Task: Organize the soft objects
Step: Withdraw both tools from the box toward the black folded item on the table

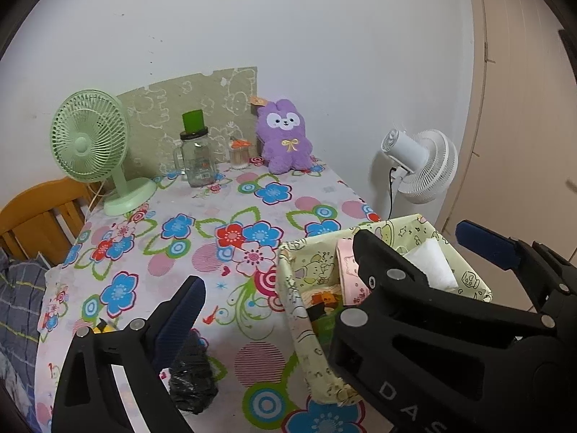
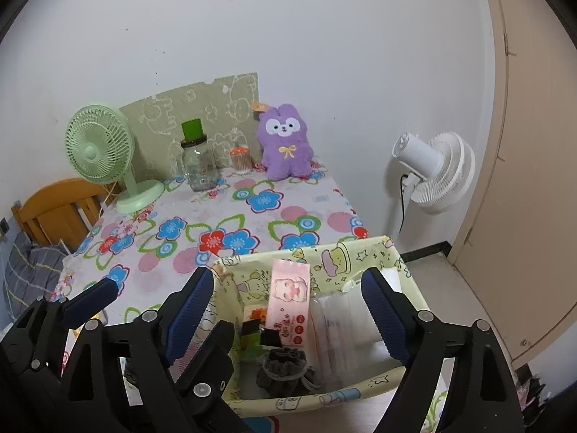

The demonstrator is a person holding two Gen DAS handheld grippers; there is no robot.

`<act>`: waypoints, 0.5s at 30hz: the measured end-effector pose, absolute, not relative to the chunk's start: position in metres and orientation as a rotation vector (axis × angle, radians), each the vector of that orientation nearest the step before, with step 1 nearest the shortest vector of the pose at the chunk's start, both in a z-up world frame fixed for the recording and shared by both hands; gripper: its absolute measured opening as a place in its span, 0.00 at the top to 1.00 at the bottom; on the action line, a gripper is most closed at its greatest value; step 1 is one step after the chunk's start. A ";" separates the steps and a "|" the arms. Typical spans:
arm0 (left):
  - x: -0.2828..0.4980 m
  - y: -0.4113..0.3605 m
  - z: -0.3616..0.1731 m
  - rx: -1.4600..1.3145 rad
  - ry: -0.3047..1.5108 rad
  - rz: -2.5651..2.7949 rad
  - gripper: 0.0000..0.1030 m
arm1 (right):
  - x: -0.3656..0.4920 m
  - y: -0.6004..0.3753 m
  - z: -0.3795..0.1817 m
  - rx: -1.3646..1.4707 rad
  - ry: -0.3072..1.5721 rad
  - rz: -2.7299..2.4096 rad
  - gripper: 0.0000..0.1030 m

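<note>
Yellow-green fabric with cartoon prints forms the storage basket [image 2: 364, 252] on the near right corner of the flowered tablecloth [image 2: 252, 198], and everything else is placed from it. Inside it stand a pink tissue pack [image 2: 290, 303], a clear packet of white pads [image 2: 335, 328] to the right of that, and a dark grey knitted bundle [image 2: 285, 368] on the basket floor at its near wall. The right gripper [image 2: 295, 310] hangs over the basket with its jaws wide apart, both packs showing between the blue pads without touching them. The left gripper [image 1: 274, 288], just left of the basket over its left wall, also stands wide and holds nothing. A black crumpled bag [image 1: 193, 382] lies on the cloth left of the basket. A purple plush rabbit [image 2: 285, 144] sits well beyond the basket, against the wall.
</note>
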State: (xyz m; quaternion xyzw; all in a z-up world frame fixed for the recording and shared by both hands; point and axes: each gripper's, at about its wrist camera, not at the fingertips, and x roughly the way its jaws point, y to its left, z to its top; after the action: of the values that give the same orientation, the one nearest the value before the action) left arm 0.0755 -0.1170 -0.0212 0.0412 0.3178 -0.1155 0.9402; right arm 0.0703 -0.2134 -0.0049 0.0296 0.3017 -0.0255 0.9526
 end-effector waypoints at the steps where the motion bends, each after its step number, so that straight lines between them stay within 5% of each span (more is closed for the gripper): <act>1: 0.075 -0.115 -0.020 0.082 0.646 -0.234 0.04 | 0.068 -0.211 -0.003 0.059 0.605 -0.051 0.12; 15: 0.059 -0.084 -0.009 0.074 0.624 -0.233 0.01 | 0.050 -0.180 0.014 0.043 0.533 -0.043 0.02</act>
State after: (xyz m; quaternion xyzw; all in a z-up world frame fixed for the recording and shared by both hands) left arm 0.0590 -0.0840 -0.0086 0.0364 0.3060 -0.1142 0.9444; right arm 0.0495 -0.1804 0.0138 0.0214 0.2634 -0.0214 0.9642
